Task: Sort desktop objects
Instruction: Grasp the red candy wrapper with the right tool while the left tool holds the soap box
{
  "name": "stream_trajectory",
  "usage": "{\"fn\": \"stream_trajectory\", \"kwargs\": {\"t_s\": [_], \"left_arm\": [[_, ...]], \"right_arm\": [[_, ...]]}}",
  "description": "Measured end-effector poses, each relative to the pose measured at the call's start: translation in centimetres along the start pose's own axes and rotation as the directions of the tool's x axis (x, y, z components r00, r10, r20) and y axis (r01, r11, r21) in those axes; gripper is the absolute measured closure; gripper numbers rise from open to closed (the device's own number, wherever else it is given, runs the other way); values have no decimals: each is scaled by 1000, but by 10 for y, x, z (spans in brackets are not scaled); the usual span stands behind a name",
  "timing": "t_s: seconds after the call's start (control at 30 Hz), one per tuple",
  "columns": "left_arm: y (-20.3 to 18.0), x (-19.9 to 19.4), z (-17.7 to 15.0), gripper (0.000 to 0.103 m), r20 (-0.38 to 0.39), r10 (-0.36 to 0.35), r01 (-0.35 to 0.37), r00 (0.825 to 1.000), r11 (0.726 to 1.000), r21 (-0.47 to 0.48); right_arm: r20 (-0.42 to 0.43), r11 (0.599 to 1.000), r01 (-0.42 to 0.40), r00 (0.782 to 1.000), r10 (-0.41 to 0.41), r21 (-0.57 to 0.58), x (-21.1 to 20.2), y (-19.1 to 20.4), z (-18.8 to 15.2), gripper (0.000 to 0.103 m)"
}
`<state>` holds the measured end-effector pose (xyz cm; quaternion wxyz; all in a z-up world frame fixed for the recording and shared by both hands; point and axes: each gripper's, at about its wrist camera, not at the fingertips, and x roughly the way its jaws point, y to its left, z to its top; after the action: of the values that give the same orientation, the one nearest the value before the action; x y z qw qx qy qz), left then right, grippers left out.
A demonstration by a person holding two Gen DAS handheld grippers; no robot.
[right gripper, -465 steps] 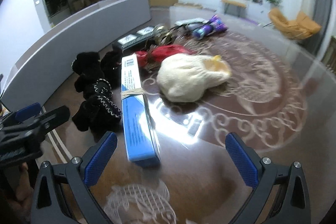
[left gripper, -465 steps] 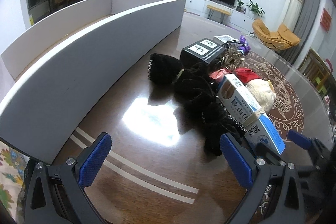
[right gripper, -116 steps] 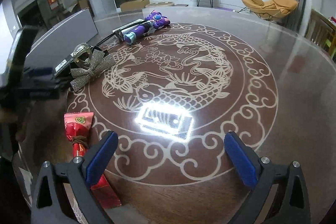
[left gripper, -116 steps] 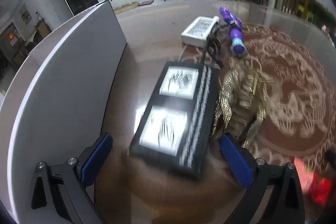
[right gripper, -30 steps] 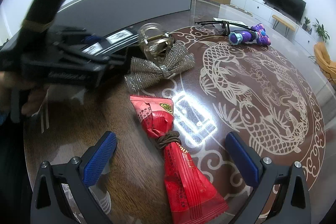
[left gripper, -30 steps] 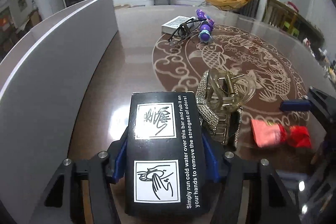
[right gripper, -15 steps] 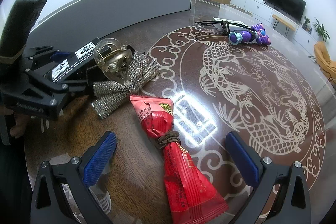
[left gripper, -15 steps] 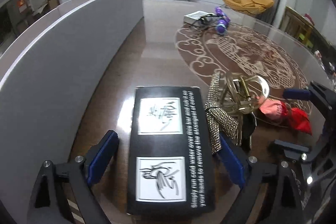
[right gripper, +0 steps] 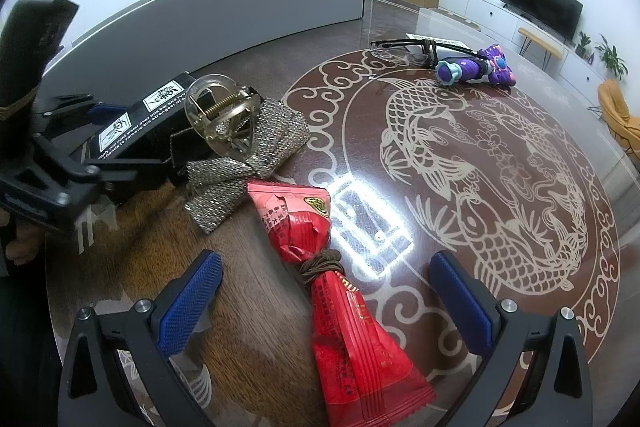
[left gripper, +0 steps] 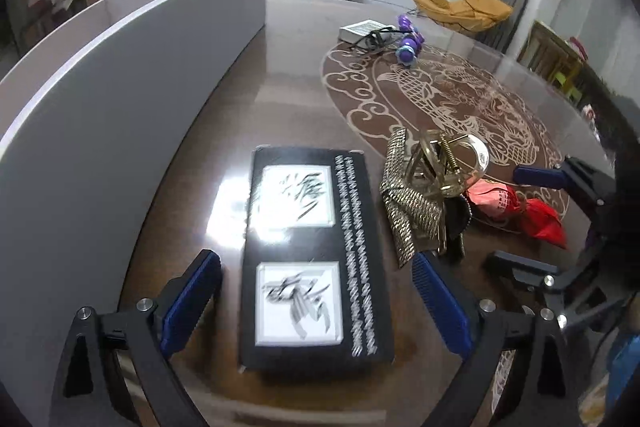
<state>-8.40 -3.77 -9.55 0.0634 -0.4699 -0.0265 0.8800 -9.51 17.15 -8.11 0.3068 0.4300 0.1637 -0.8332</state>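
A black box with white picture labels [left gripper: 312, 251] lies flat on the brown table between the fingers of my left gripper [left gripper: 314, 267]. Its jaws are opening and the blue pads [left gripper: 192, 299] stand clear of the box sides. Against the box's right edge rests a clear hair clip with a glittery bow [left gripper: 424, 187]. My right gripper [right gripper: 324, 267] is open over a red snack packet [right gripper: 344, 327] tied with a brown cord, and its pads do not touch the packet. The right wrist view shows the black box [right gripper: 148, 115], the hair clip [right gripper: 232, 131] and my left gripper [right gripper: 94, 143] at the left.
A long curved grey board [left gripper: 140, 75] stands along the table's left side. At the far end lie a purple toy [right gripper: 476, 69], glasses [right gripper: 408, 49] and a white box [left gripper: 360, 29]. A hand [right gripper: 24, 243] holds the left gripper's handle.
The left gripper, shut on the black box a second ago, has opened and drawn back, leaving the box on the table. The hair clip shifted along with the box. The right gripper stayed still.
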Motion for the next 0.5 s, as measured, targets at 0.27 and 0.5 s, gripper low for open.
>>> {"fn": "stream_trajectory", "kwargs": {"t_s": [0.27, 0.5], "left_arm": [[3, 5, 1, 21, 16, 81, -81, 997, 997, 4], [-10, 5, 1, 45, 37, 54, -57, 998, 995, 87]], "right_arm": [[0, 1000, 0, 1000, 0, 0, 1, -1, 0, 0], [-81, 1000, -10, 997, 9, -18, 0, 1, 4, 5]]}}
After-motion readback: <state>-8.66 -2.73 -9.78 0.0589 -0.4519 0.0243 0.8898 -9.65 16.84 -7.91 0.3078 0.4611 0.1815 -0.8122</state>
